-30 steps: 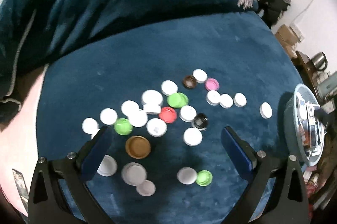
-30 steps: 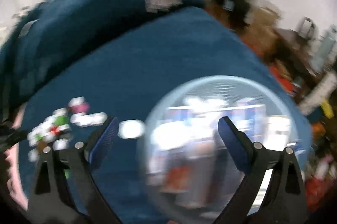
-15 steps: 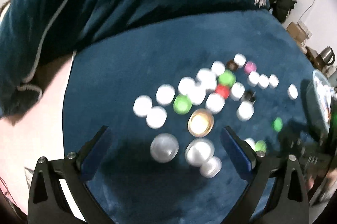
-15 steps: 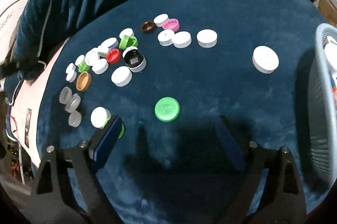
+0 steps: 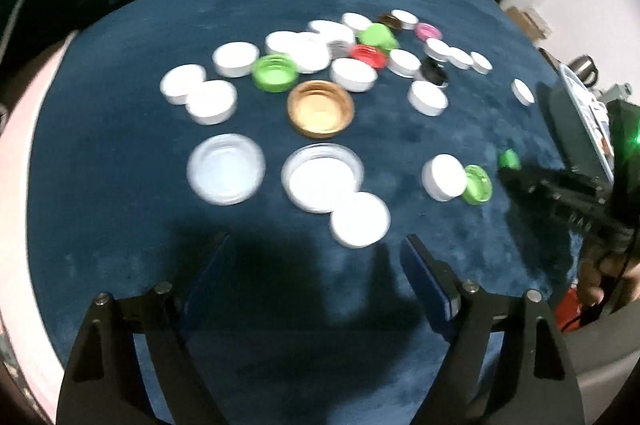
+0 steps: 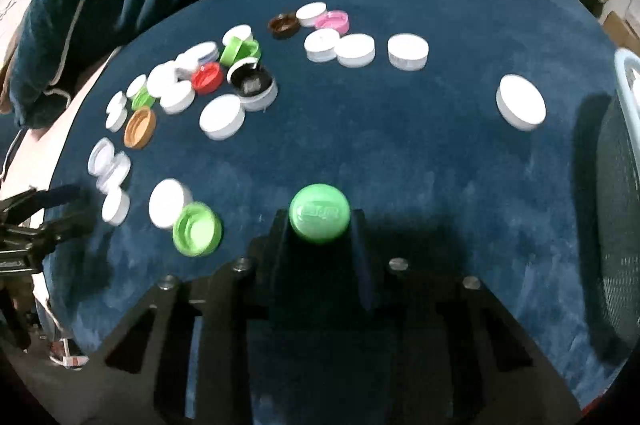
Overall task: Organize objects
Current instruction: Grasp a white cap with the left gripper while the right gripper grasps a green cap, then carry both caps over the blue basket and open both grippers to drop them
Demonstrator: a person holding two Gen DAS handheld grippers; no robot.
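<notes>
Right gripper (image 6: 319, 225) clamped on a green cap (image 6: 319, 213), jaws just drawn together onto its two sides, cap top-up between them, low over the blue plush surface (image 6: 420, 153). Just left of it, a second green cap (image 6: 197, 230) lying open-side up and touching a white cap (image 6: 168, 203). Farther off to the left, a crowded cluster of caps: mostly white, with a red cap (image 6: 207, 77), a black cap (image 6: 253, 81), a tan cap (image 6: 139, 127) and a brown cap (image 6: 284, 25) next to a pink cap (image 6: 333, 21). Alone at far right, a single white cap (image 6: 521, 107), near the rim of a pale mesh basket (image 6: 626, 73) at the frame's edge.

Left gripper (image 5: 316, 265) hovering over the near part of the surface — jaws apart, recently narrowing, nothing between them. Just beyond the tips, a white lid (image 5: 360, 219) overlapping a larger clear lid (image 5: 322, 177); another clear lid (image 5: 226, 169) to the left, apart from both. Beyond those, a gold lid (image 5: 320, 108) open-side up, then the dense cluster stretching to the far right. At the right edge of the left wrist view, the other gripper's dark frame and a hand (image 5: 600, 277) below it — blurred, details hard to tell.
</notes>
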